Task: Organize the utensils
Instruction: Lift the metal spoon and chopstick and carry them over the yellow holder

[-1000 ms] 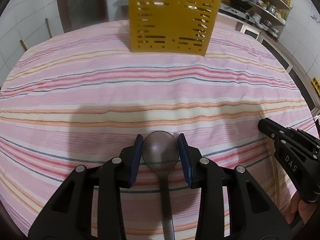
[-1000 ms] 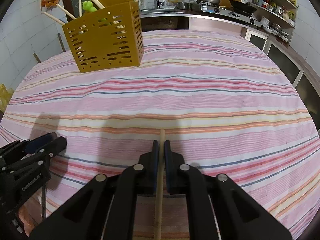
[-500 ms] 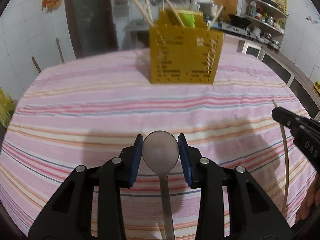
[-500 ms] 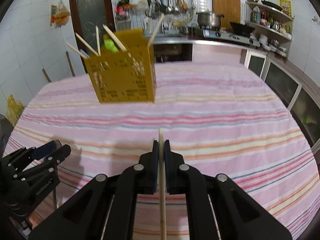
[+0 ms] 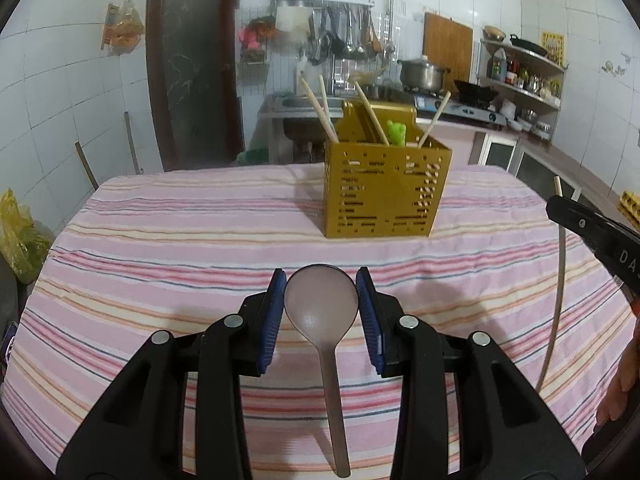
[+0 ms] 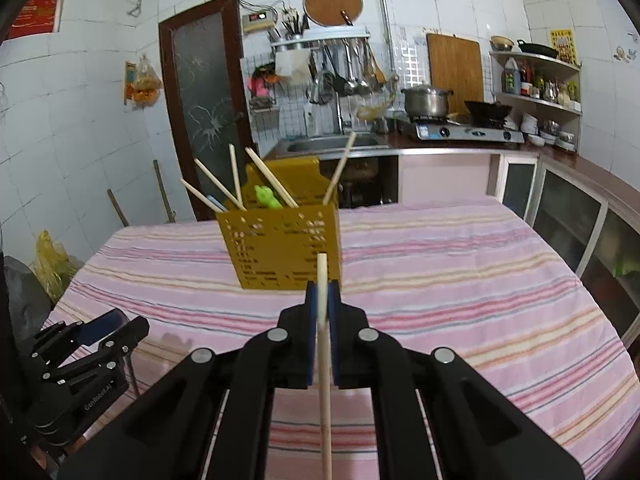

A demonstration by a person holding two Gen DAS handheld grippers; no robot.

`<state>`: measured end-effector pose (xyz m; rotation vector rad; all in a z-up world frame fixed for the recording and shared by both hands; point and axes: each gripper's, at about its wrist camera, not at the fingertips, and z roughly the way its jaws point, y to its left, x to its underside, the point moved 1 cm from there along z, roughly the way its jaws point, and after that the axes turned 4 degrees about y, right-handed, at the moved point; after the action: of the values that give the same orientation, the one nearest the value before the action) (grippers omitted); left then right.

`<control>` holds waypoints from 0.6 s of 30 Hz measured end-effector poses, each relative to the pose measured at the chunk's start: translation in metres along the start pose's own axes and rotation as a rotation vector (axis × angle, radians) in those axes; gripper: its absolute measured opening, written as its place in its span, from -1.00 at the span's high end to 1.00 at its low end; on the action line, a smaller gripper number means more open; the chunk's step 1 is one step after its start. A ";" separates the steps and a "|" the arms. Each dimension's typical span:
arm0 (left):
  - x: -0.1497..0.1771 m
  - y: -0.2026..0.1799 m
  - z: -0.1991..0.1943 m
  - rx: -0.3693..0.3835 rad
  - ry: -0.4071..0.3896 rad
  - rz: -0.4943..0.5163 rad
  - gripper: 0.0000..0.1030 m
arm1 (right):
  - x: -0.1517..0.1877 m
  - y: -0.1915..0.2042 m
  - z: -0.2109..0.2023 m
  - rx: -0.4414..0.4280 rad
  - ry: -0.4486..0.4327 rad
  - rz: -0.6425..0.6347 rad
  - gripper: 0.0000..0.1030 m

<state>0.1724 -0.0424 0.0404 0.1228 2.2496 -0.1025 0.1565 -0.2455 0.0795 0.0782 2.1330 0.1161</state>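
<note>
My left gripper (image 5: 321, 300) is shut on a grey-brown spoon (image 5: 322, 308), its blue pads against the bowl's sides and the handle running back under the jaws. A single wooden chopstick (image 6: 323, 344) is clamped in my shut right gripper (image 6: 322, 292), its tip poking out ahead. Both are held above the striped tablecloth (image 5: 160, 256). A mustard-yellow perforated utensil holder (image 5: 386, 194) stands further back on the table, with several chopsticks and a green item standing in it. In the right wrist view the holder (image 6: 280, 248) is just beyond the chopstick tip. The right gripper (image 5: 576, 220) also shows at the left wrist view's right edge.
The table (image 6: 480, 280) carries a pink striped cloth. Behind it stand a kitchen counter with a sink, a gas stove (image 6: 464, 132) with a pot, hanging ladles and shelves. A yellow plastic bag (image 5: 16, 236) sits by the table's left side. The left gripper (image 6: 80, 360) appears low left.
Both grippers have risen and tilted up, so the holder and the kitchen behind it come into fuller view. The spoon and the chopstick stay gripped as before.
</note>
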 end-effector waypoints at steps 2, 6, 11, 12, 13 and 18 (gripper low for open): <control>-0.003 0.004 -0.003 0.004 -0.019 -0.004 0.32 | -0.001 0.003 -0.002 0.006 -0.017 -0.005 0.89; -0.010 0.017 -0.010 0.026 -0.058 -0.033 0.32 | -0.004 0.009 -0.003 0.012 -0.046 -0.014 0.89; -0.023 0.025 -0.018 0.050 -0.117 -0.047 0.32 | -0.009 0.018 -0.007 0.021 -0.087 -0.031 0.89; -0.027 0.026 -0.019 0.057 -0.125 -0.047 0.32 | -0.012 0.020 -0.008 0.023 -0.101 -0.034 0.89; -0.030 0.025 -0.020 0.060 -0.132 -0.048 0.33 | -0.014 0.020 -0.008 0.022 -0.111 -0.035 0.89; -0.061 0.024 -0.034 0.083 -0.206 -0.047 0.32 | -0.040 0.024 -0.013 0.024 -0.189 -0.035 0.89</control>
<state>0.1880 -0.0180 0.1082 0.0994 2.0434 -0.2241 0.1671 -0.2265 0.1226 0.0632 1.9462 0.0603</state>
